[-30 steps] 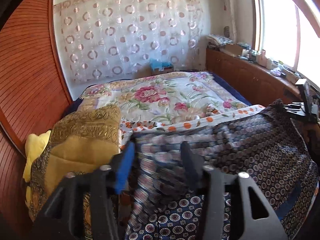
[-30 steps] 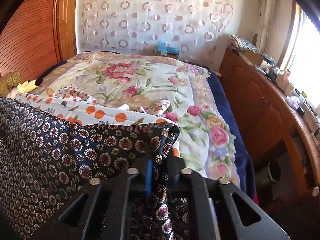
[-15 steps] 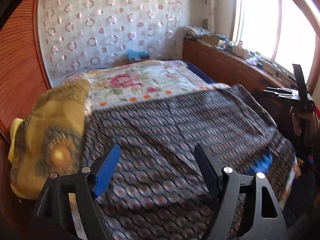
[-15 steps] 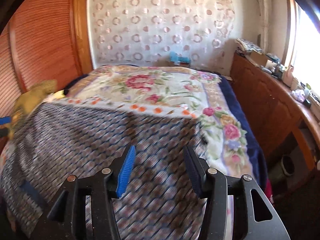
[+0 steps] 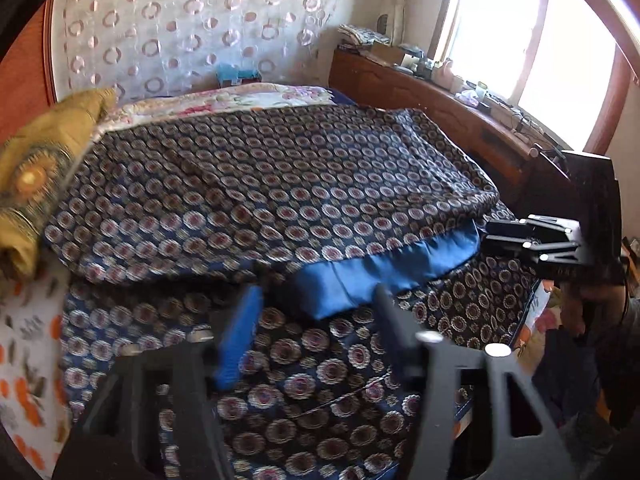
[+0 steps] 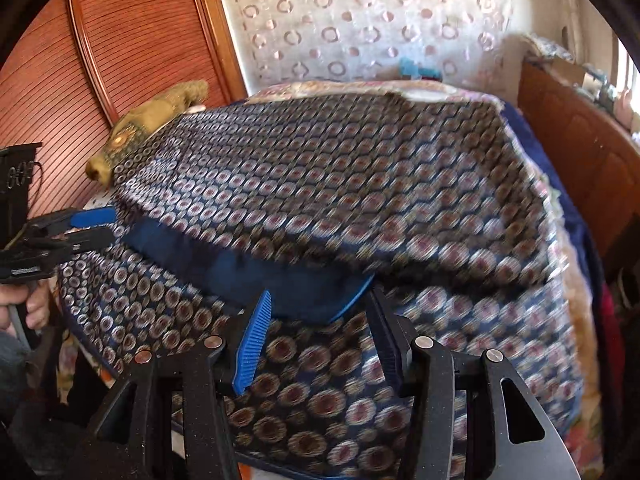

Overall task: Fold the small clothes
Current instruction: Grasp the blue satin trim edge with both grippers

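Patterned navy cloth now lying folded across the bed, blue lining showing, left gripper and right gripper half-open, released, left jaws narrowing, hovering just before the fold.

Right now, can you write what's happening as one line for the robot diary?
step: first fold laid | patterned cloth: folded over itself on bed, blue lining showing | left gripper: open, jaws just closing, empty | right gripper: open, empty

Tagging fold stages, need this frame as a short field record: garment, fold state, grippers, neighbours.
garment: dark blue circle-patterned cloth with plain blue border, spread on the floral bedspread
fold state: upper layer lies over lower layer, border showing
left gripper: open, jaws just closing, nothing gripped
right gripper: open, nothing gripped
neighbours: mustard-yellow embroidered fabric beside it
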A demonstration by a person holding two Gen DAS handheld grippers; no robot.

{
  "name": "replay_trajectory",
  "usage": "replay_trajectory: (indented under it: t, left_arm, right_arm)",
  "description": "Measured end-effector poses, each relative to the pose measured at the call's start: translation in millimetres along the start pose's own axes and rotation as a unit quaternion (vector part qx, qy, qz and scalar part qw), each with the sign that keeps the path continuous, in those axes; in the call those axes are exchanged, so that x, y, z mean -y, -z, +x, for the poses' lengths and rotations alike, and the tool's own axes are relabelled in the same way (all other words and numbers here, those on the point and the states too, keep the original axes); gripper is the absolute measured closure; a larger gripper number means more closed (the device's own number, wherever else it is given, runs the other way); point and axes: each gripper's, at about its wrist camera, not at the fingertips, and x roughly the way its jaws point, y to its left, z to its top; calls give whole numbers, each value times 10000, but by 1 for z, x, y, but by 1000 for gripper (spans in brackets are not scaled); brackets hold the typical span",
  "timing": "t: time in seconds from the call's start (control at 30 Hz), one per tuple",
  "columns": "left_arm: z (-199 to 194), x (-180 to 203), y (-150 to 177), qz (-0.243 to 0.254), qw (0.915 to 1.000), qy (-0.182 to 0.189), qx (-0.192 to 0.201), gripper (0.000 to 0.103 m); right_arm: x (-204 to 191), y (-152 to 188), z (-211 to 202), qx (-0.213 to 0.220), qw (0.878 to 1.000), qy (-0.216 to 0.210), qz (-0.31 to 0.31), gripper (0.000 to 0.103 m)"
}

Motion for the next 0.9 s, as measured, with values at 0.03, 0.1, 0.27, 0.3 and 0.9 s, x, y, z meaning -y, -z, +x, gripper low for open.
replay_trajectory:
  t: [0.03,0.1,0.27,0.3,0.9]
  left_arm:
    - [3,1,2,-15,10000,-21,-32,55]
    - [7,5,3,5,10000,16,-93,56]
    - [22,9,5,-28,9994,-114,-314,56]
    - [23,9,5,-54,9994,-130,-328,55]
    - [-27,28,21,95,9998,-37,183,99]
  right_arm:
    - [-1,0,5,-44,10000,9,-12,59]
    - [2,-2,15,-76,9999,87,-62,60]
    - [9,-7,18,-46,9990,443,7,62]
    - [8,-9,19,-37,9990,437,47,62]
    - [8,14,-20,500,9986,5,165,102]
